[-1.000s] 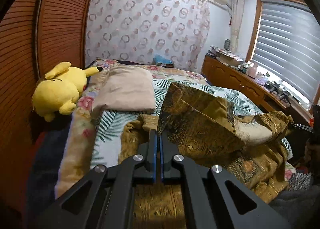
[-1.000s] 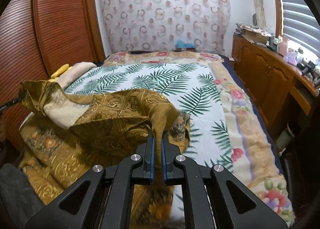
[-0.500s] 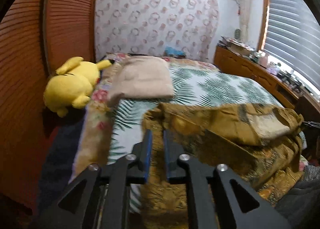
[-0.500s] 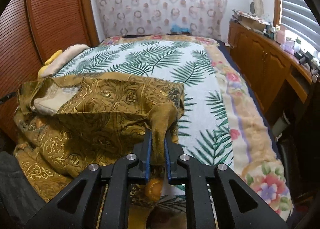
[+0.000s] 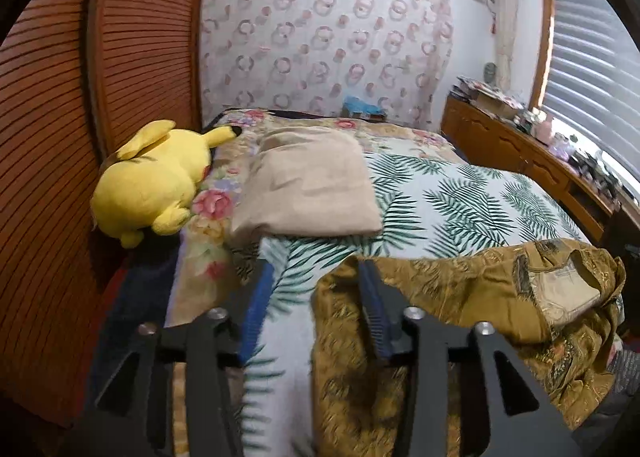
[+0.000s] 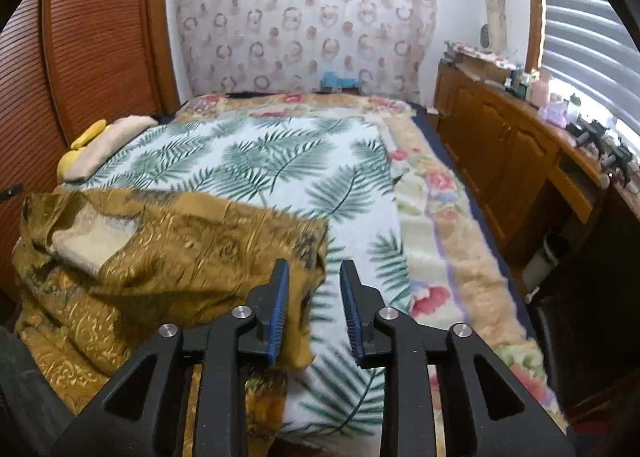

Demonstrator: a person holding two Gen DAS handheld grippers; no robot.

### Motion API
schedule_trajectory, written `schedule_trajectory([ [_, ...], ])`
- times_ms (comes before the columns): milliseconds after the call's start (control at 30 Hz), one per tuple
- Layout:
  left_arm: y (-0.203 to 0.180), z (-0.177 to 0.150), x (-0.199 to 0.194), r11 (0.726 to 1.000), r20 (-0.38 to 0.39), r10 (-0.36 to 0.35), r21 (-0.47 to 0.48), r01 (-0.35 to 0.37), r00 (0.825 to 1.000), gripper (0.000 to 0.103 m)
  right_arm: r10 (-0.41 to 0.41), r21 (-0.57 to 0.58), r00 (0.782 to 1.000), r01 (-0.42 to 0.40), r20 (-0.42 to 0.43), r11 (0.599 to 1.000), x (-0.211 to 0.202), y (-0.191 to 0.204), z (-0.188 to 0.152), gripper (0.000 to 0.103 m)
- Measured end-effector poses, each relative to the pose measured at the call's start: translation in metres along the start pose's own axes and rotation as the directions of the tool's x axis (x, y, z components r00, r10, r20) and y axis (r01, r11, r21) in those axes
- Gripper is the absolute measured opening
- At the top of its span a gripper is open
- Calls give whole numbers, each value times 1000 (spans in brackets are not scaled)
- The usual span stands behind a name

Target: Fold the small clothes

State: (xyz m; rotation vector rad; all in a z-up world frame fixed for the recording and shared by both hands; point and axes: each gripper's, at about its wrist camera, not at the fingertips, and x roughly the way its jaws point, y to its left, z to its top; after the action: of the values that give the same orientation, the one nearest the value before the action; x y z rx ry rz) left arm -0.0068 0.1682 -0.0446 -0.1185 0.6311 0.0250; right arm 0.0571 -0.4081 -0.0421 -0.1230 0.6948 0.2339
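My left gripper (image 5: 314, 299) and right gripper (image 6: 314, 295) have just been opening, both now parted and gripping nothing, the gold shirt (image 6: 168, 253) lying folded across the bed (image 6: 280, 161) between them, long axis running side to side

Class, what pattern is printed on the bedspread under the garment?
Green palm-leaf fronds on white bedspread, with a floral border; clearest in the right wrist view.

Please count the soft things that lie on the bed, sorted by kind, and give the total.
Golden patterned garment: 1
Beige folded cloth: 1
Yellow plush toy: 1
Total: 3
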Motion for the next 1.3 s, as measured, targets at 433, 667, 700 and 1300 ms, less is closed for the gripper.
schedule_trajectory([
  [433,-32,23,71,991,-156,11,132,10,988,53,59,-15,997,-60,-41,998,68,0,39,43],
  [667,-26,3,84,994,-227,-5,110,30,974,53,81,-42,991,-86,-106,995,95,8,35,43],
  [700,-25,1,85,994,-234,-10,105,36,972,53,83,-42,990,-89,-114,995,98,8,34,43],
  [1300,-15,0,97,992,-286,-104,37,120,953,53,94,-38,976,-103,-198,994,122,7,26,63],
])
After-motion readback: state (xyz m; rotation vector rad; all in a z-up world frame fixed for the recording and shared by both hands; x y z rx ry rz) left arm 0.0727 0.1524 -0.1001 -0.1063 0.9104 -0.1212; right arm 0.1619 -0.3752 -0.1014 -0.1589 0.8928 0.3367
